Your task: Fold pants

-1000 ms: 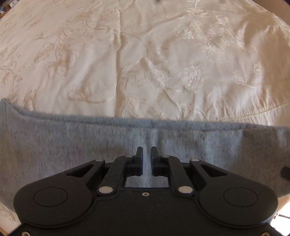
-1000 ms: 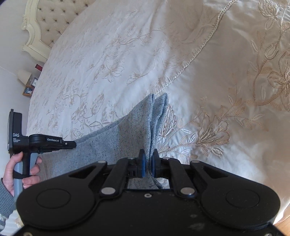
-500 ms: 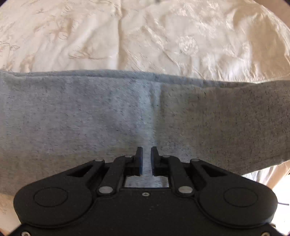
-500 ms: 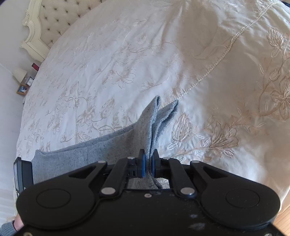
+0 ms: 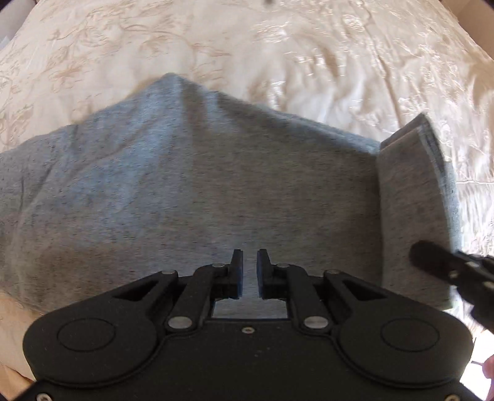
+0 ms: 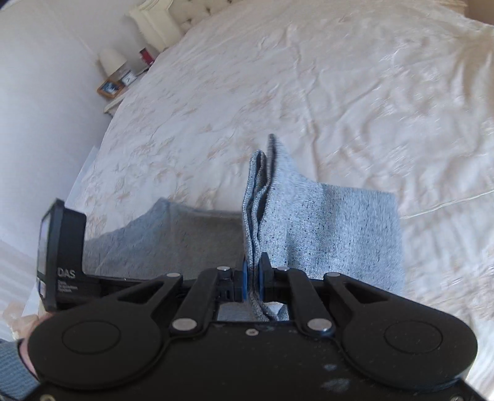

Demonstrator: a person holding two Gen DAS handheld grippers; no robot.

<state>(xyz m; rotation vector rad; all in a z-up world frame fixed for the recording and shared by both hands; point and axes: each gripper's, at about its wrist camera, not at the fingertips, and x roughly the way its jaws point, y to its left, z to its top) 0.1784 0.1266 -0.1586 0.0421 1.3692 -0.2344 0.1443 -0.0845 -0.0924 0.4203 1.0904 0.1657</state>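
Observation:
Grey marl pants (image 5: 191,191) lie on a cream embroidered bedspread (image 5: 278,55). In the left wrist view my left gripper (image 5: 249,271) is over the grey cloth with its jaws nearly closed and a narrow strip of fabric between them. In the right wrist view my right gripper (image 6: 252,277) is shut on the layered leg ends of the pants (image 6: 324,228), which stand up from the pads and fold over toward the rest of the garment. The right gripper (image 5: 450,271) also shows at the right edge of the left wrist view, holding the folded-over leg section (image 5: 410,209).
The bedspread (image 6: 308,92) stretches far beyond the pants. A tufted headboard (image 6: 173,15) and a bedside table with a lamp (image 6: 112,61) stand at the back left. My left gripper's body (image 6: 61,253) and the hand holding it are at the left edge.
My right gripper has carried the leg ends up and over toward the left gripper, doubling the pants. The left gripper has moved forward over the cloth; the fabric now peaks ahead of it.

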